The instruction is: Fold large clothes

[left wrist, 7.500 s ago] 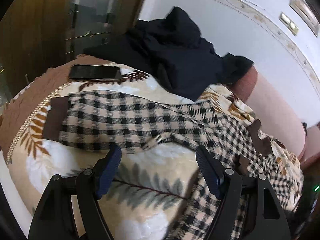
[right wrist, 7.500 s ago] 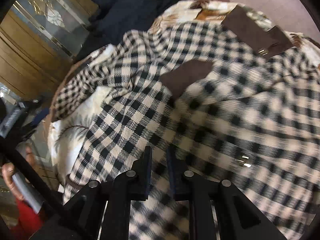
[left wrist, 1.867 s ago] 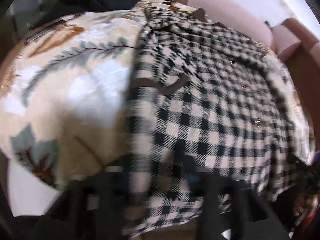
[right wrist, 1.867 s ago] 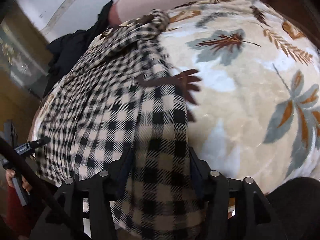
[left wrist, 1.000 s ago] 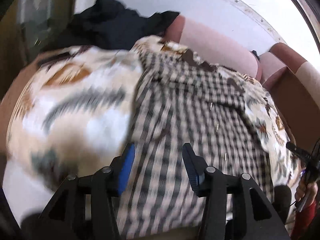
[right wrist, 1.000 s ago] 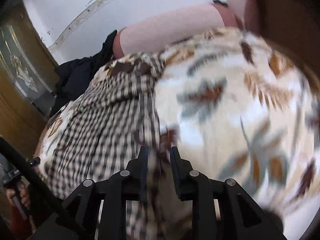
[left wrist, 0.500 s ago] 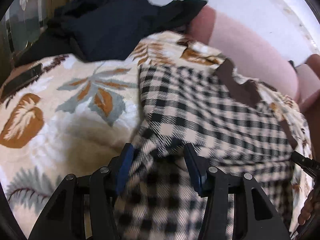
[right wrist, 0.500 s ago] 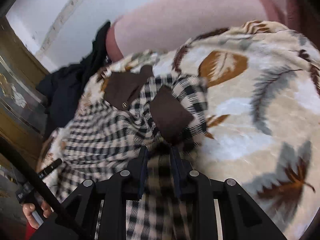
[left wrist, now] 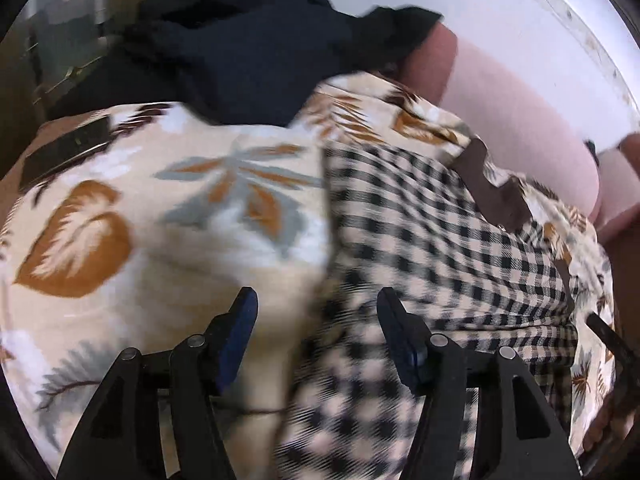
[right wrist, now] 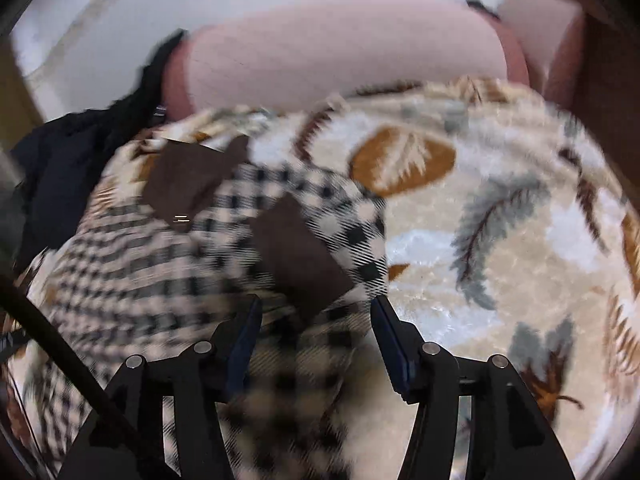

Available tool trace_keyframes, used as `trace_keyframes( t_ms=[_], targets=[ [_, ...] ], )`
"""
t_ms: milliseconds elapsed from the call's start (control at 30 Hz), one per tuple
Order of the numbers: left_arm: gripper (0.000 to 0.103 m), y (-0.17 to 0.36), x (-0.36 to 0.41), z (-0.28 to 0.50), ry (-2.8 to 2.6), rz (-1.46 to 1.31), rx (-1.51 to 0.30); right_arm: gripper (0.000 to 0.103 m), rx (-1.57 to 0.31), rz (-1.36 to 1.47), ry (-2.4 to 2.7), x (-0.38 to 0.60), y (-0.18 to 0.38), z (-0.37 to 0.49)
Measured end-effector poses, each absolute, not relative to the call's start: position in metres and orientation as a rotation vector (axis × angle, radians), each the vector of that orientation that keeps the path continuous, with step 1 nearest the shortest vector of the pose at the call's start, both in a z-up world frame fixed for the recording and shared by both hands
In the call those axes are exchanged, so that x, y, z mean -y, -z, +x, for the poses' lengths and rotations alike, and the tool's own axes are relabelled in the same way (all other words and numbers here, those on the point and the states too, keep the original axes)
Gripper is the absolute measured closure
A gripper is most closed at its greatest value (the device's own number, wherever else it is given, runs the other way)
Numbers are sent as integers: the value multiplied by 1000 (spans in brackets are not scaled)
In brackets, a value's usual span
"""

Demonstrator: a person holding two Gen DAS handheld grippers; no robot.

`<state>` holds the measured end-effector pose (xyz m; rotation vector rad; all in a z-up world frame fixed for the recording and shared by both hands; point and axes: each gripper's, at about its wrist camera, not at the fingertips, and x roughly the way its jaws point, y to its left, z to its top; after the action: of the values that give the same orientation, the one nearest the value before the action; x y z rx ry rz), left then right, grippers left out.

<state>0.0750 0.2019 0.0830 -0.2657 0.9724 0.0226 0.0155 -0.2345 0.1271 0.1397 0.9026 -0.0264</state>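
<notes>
The left tool (left wrist: 316, 312) has just been spreading its jaws, and they stand apart over the left edge of the checked shirt (left wrist: 440, 248); blurred cloth lies in the gap, but neither blue pad presses on it. The right tool (right wrist: 316, 316) has likewise just been opening, jaws spread, with the shirt's right edge and a brown patch (right wrist: 300, 256) lying loose between and ahead of them. The shirt lies folded on the leaf-print blanket (left wrist: 160, 200) that covers the bed, its brown collar (right wrist: 188, 176) at the far end, toward the pink headboard cushion (right wrist: 340, 48). Left of the shirt, bare blanket stretches to a dark phone (left wrist: 64, 152) near the bed's edge. Beyond the shirt's far left corner sits a heap of dark clothing (left wrist: 248, 48).
</notes>
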Motion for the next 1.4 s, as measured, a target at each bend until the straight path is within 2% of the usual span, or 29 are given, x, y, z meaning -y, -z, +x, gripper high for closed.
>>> trace_keyframes(
  t_ms=[100,300,467,633,733,833,1100,1267,1400],
  targets=[
    [41,-81,-233,60,-47,-317,-990,42,-901,86,-78,204,-141,-11],
    [41,-55,-260,16,45,-436,-1091,42,-944,2,-197,165,-123,-76],
    [39,-46,-243,-15,167,-467,-1126,41,-922,160,-78,233,-117,-113],
    [37,-44,-211,-46,247,-415,-1169,40,-1007,335,-10,299,-92,-135],
    [37,-42,-193,-68,275,-345,-1174,40,-1061,508,-131,314,-69,-147],
    [38,-41,-185,-96,321,-328,-1175,40,-1038,572,-229,313,-64,-162],
    [59,-22,-202,-150,373,-476,-1212,40,-1062,650,-438,289,-53,-201],
    [60,-17,-206,-166,349,-501,-1215,40,-1081,718,-479,288,-44,-231],
    [60,-13,-201,-173,308,-480,-1226,45,-1096,679,-477,276,-43,-250]
  ],
)
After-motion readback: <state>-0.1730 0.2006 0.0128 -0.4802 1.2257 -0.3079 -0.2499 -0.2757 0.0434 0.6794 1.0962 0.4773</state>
